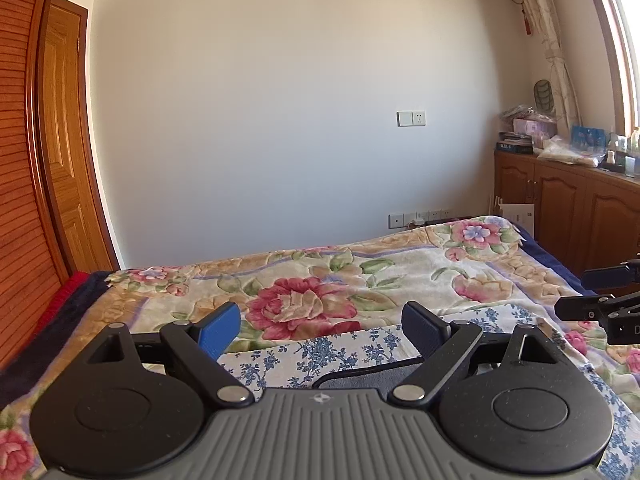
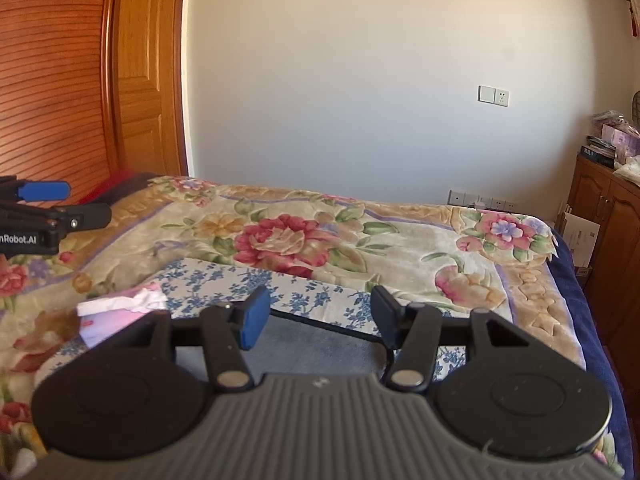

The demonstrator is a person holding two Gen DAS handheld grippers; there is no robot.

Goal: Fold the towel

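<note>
L gripper: jaws wide apart, nothing between them; held above the bed, pointing toward far wall. Also seen at left edge of R wrist view, blue pad up top.
R gripper: jaws apart, empty; held above near part of towel. Its black fingers poke in at right edge of L wrist view.
Towel: grey w/ dark edging, lies flat on the blue-flower cloth, right below both grippers; only a strip of it shows in L wrist view. Not gripped by either.
Blue-flower cloth: white w/ blue print, spread on the blanket, under the towel.
Blanket: big floral, covers bed; navy edge on right side.
Pink/white packet: on the cloth, just left of R gripper; what it is, can't tell.
Bkgd: white wall w/ sockets, wood door at left, wood cabinet at right w/ clutter on top.
</note>
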